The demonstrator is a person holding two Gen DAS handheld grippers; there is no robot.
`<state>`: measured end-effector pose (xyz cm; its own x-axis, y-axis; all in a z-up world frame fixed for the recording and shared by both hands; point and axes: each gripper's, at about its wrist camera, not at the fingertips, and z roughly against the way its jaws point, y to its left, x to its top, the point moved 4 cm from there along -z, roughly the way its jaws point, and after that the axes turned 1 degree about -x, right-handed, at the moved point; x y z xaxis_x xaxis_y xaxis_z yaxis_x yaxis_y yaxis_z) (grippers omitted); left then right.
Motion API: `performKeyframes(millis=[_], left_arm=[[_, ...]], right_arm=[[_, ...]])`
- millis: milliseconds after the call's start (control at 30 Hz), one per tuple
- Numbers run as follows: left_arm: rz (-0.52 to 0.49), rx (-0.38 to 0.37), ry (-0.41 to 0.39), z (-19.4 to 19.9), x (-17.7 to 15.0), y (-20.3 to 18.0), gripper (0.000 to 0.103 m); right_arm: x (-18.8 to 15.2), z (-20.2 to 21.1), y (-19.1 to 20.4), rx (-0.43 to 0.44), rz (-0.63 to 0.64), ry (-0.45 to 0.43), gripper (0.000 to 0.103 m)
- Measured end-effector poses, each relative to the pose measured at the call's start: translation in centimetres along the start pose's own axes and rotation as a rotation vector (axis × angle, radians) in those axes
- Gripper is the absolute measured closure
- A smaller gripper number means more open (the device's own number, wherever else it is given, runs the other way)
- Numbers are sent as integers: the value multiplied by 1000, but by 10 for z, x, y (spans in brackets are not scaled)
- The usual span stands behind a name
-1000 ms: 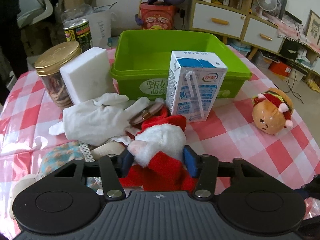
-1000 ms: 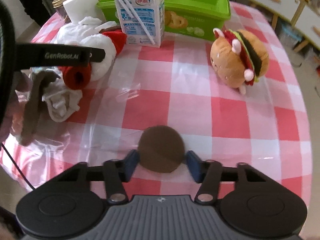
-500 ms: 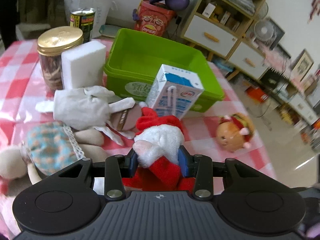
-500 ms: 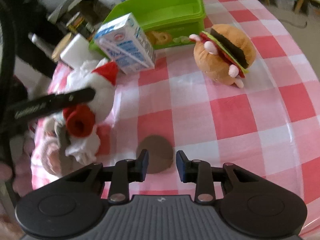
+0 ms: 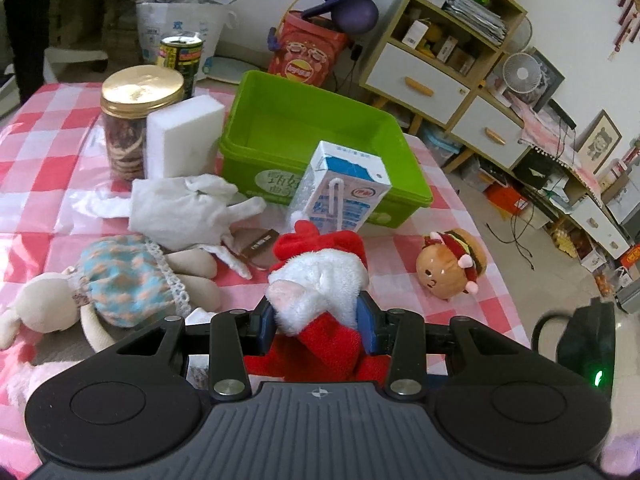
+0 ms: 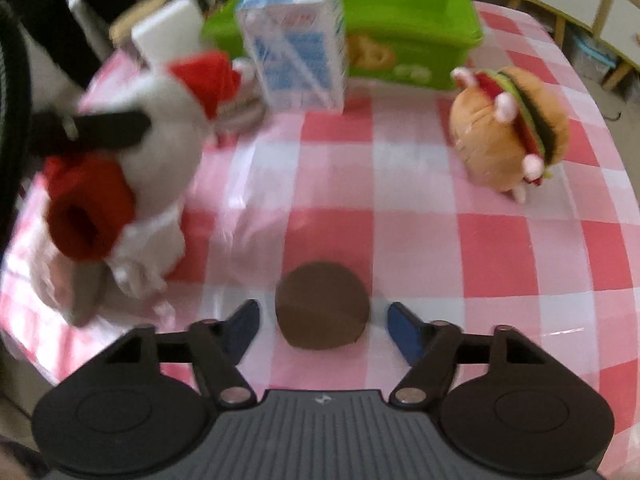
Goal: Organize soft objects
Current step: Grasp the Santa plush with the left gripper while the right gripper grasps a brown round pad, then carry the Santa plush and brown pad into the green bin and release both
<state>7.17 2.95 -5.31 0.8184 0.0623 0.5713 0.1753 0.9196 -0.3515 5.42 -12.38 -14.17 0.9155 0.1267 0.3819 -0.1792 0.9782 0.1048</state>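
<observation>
My left gripper [image 5: 320,320] is shut on a red and white Santa plush [image 5: 320,280] and holds it above the table; the plush also shows, blurred, in the right wrist view [image 6: 140,152]. My right gripper [image 6: 322,328] is open, its fingers either side of a round brown soft pad [image 6: 322,306] lying on the checked cloth. A burger plush [image 5: 450,268] lies on the right [image 6: 508,132]. A green bin [image 5: 316,136] stands at the back, empty. A white cloth glove [image 5: 188,208] and a rabbit doll in a blue dress [image 5: 120,284] lie on the left.
A milk carton [image 5: 340,188] stands in front of the bin [image 6: 296,44]. A white sponge block [image 5: 182,140], a gold-lidded jar [image 5: 128,120] and a tin can [image 5: 180,56] stand at the back left. Shelves and drawers [image 5: 440,80] lie beyond the table's right edge.
My left gripper has lifted the Santa plush up off the pile. My right gripper has opened wider around the brown pad, which lies on the cloth.
</observation>
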Motion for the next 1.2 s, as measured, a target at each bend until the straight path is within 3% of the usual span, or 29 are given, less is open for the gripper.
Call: performKeyframes(millis=[33,67,100,167,233,533,700,1000,1200], left_arm=[[5,-1,1,1,-1,1,62],[11,-3,4,2,-1,3,62],[15,-4,6,2,-1,4,62],[23,-4,5,4,0,6,62],[36,-9,1,7,1,8,62],[79,-22,-28,24,23,21,62],[72,-3,-61,31,55,28,62],[71,-8,-62,-2,120,33,62],[45,-6,-52,-43,147,35,62]], right_arm=[[-1,0,5,-38,42,-10,78],[-3,0,9,-70,82,-21,82],[-4,0,11,-69,89,-23,83],[-3,1,9,-61,78,-25,96],[-1,1,5,-53,45,-21,99],[15,17,-30,238,-280,-1,100],[49,44,-47,349,-386,-92,100],[125,60,-71,375,-442,-207,100],[169,39,-89,381,-467,-226,100]])
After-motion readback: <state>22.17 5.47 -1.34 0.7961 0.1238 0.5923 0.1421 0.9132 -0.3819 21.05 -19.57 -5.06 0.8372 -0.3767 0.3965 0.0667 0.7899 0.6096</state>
